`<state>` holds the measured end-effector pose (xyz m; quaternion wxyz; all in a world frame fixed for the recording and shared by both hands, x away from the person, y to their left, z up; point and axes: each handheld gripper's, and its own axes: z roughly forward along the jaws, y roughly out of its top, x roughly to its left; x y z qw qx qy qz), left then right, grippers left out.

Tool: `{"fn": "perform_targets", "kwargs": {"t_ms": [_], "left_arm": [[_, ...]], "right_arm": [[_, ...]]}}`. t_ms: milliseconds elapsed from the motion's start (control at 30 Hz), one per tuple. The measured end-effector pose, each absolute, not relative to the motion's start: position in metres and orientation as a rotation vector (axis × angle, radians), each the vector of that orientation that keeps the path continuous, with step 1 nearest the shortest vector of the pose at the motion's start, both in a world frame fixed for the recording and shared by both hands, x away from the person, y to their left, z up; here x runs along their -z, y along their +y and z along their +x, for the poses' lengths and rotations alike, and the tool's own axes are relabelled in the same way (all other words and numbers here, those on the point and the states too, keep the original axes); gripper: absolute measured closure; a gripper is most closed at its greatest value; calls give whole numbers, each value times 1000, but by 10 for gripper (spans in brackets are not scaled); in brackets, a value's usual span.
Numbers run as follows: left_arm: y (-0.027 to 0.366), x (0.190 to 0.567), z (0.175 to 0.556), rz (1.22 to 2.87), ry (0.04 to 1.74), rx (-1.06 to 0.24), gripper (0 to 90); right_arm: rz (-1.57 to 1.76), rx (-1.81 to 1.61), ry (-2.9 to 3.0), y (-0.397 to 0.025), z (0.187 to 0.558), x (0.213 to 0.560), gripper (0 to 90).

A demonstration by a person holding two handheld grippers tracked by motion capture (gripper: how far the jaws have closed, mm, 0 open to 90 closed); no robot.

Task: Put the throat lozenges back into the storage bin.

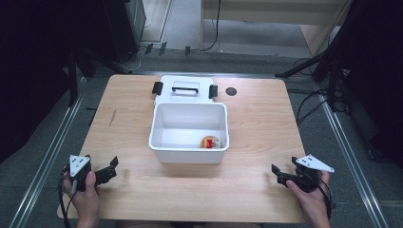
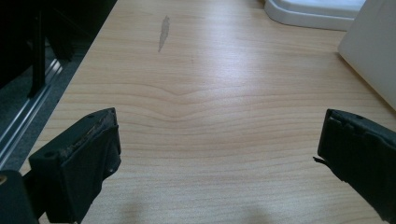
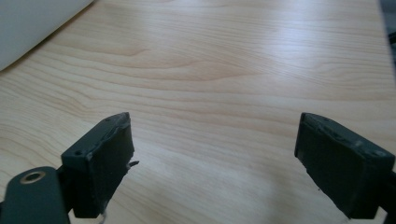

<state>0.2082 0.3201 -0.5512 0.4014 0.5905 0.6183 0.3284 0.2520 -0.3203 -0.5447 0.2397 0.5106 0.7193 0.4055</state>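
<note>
Both grippers rest at the near table corners, left gripper (image 1: 107, 170) and right gripper (image 1: 284, 175), jaws spread wide and empty. The white bin (image 1: 188, 142) sits mid-table holding a small round item (image 1: 209, 142); its lid (image 1: 185, 88) lies just behind. Judged next step: bring each gripper in level, keeping the jaws clear of the bin walls.

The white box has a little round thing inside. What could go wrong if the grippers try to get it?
The round thing lies tight against the box's near wall, so open jaws may not fit around it. A gripper could bump the rim and shove the box into the lid behind it.
</note>
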Motion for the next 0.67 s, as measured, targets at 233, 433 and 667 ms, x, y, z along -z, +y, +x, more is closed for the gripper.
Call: {"fn": "perform_targets", "kwargs": {"t_ms": [233,433,667], "left_arm": [[320,551,208,1492,1561,-825,0],[320,551,208,1494,1561,-828,0],[320,551,209,1498,1562,-830,0]], "right_arm": [[1431,-1203,1836,-336,228,544,75],[1470,-1207,1819,-338,230,545,75],[1463,-1171,1839,-334,232,546,75]]}}
